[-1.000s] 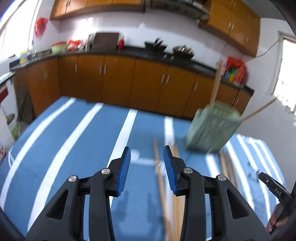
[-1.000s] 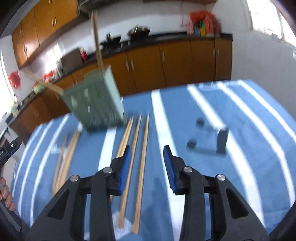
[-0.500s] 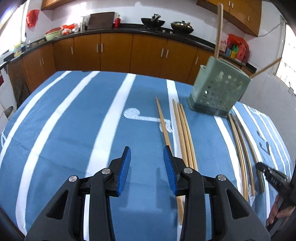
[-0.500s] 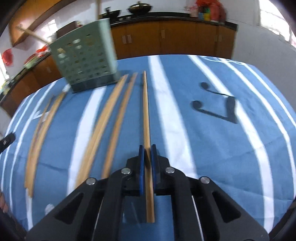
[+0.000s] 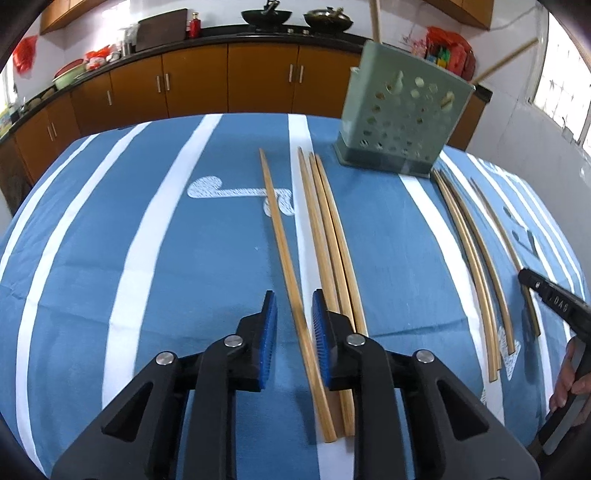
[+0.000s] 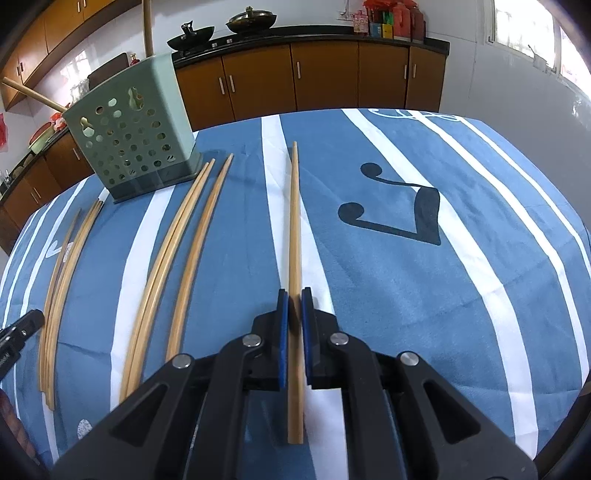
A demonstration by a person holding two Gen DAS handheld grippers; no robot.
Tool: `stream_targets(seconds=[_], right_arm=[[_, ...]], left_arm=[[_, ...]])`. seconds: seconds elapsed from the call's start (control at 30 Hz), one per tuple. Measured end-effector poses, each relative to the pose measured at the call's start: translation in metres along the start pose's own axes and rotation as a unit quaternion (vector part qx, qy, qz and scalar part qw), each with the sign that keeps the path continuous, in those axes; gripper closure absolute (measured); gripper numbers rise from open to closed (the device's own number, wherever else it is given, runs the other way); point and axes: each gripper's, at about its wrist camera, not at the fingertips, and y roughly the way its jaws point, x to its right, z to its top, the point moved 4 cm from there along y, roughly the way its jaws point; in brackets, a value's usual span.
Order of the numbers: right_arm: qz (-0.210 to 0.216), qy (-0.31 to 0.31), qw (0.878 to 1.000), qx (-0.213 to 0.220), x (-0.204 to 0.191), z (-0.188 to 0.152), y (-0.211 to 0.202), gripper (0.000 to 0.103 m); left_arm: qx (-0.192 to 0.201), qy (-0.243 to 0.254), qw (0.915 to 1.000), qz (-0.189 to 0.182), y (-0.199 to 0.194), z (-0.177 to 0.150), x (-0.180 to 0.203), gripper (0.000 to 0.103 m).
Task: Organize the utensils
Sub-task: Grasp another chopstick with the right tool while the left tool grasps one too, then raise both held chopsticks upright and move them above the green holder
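Two chopsticks stand in the green holder (image 6: pixel 133 142); the rest lie on the table. The right gripper (image 6: pixel 294 332) clamps one chopstick (image 6: pixel 294 229), and the left gripper (image 5: pixel 294 328) is closing around another (image 5: pixel 284 251).

walls white | cabinets (image 5: pixel 192 81) orange-brown | counter (image 6: pixel 314 31) black | window (image 6: pixel 524 26) bright

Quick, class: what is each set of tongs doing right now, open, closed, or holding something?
Left tongs: closing around a single wooden chopstick lying on the tablecloth, pads not yet pressing it.
Right tongs: closed on the lone chopstick.
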Motion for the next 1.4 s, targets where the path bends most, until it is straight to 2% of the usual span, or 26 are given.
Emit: stream_targets(seconds=[0.17, 0.5, 0.67, 1.03, 1.23, 1.4], right_arm=[[-0.001, -0.007, 1.0, 0.002, -0.001, -0.001, 0.0, 0.095], [0.007, -0.027, 1.0, 0.005, -0.011, 0.01, 0.009, 0.095], [0.003, -0.029, 1.0, 0.008, -0.01, 0.018, 0.015, 0.094], [0.007, -0.022, 1.0, 0.008, -0.008, 0.017, 0.015, 0.094], [0.005, -0.025, 1.0, 0.008, -0.008, 0.017, 0.016, 0.093], [0.006, -0.025, 1.0, 0.008, -0.008, 0.018, 0.016, 0.093]], left_arm=[[0.001, 0.011, 0.9997, 0.02, 0.005, -0.002, 0.003, 0.094], [0.006, -0.022, 0.9984, 0.053, 0.016, 0.018, -0.034, 0.096], [0.012, -0.032, 0.9989, 0.033, 0.018, 0.022, -0.043, 0.095], [0.011, -0.031, 0.9988, 0.036, 0.019, 0.022, -0.042, 0.094], [0.013, -0.05, 0.9986, 0.016, 0.019, 0.022, -0.048, 0.094], [0.014, -0.052, 0.9985, 0.014, 0.019, 0.022, -0.048, 0.094]])
